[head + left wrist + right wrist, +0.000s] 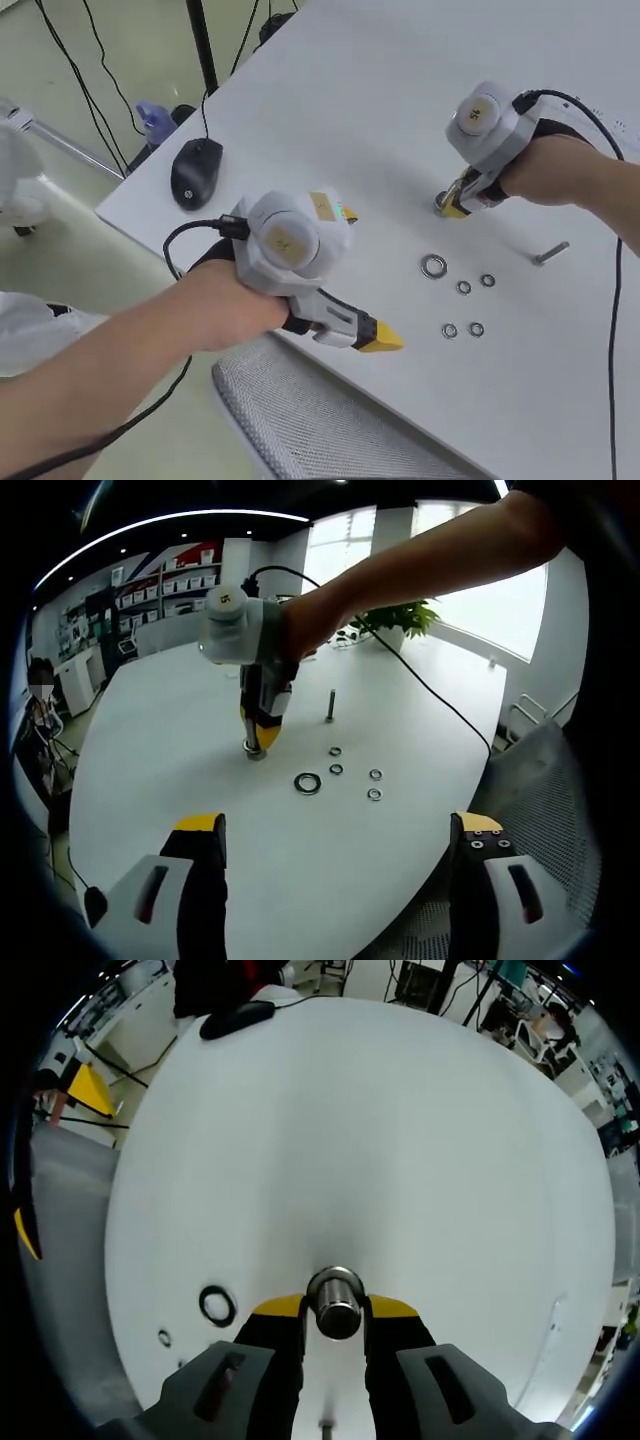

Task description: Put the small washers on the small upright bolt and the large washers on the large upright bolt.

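The right claw (pixel 457 206) is clenched on the large upright steel bolt (pixel 337 1303), which stands on the white tabletop (pixel 380 90). The left claw (pixel 339 826) hangs released, jaws wide apart, over the tabletop's near edge. One large steel washer (pixel 433 266) and four small steel washers (pixel 464 287) lie flat just beside the large bolt. The small steel bolt (pixel 329 705) stands upright near them.

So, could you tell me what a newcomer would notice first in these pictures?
Probably the right gripper, jaws closed around the large bolt on the white table. Beside it lie a large washer and four small washers, and the open left gripper hovers nearer the person.
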Motion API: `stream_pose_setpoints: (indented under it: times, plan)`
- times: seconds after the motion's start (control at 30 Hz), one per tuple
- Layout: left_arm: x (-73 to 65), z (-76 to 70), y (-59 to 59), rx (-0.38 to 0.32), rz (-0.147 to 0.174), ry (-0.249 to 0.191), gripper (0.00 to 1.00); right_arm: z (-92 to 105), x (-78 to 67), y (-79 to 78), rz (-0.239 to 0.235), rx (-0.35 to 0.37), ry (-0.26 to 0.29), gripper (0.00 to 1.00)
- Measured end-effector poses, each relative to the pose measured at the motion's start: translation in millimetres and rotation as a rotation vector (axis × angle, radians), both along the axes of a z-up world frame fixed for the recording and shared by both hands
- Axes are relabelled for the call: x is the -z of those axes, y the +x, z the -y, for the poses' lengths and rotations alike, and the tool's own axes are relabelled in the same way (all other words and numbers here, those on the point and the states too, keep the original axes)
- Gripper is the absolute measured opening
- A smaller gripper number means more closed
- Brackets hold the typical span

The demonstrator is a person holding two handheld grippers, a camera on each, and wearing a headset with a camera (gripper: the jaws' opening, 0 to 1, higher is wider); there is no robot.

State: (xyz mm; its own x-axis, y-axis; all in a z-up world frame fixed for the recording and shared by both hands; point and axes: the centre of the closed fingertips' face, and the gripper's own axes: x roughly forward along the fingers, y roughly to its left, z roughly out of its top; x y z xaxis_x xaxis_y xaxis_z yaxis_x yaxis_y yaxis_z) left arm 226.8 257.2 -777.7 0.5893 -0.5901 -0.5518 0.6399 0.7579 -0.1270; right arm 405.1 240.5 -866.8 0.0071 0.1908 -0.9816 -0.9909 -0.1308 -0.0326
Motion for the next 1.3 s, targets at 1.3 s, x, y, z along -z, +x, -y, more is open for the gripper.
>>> stream_pose_setpoints:
  times: [1.3]
  plan:
    - [-3.1, -8.3, -6.7, 0.004, -0.006, 0.022, 0.88, -5.0, -16.0, -1.1, -0.005, 0.018, 0.049, 0.33]
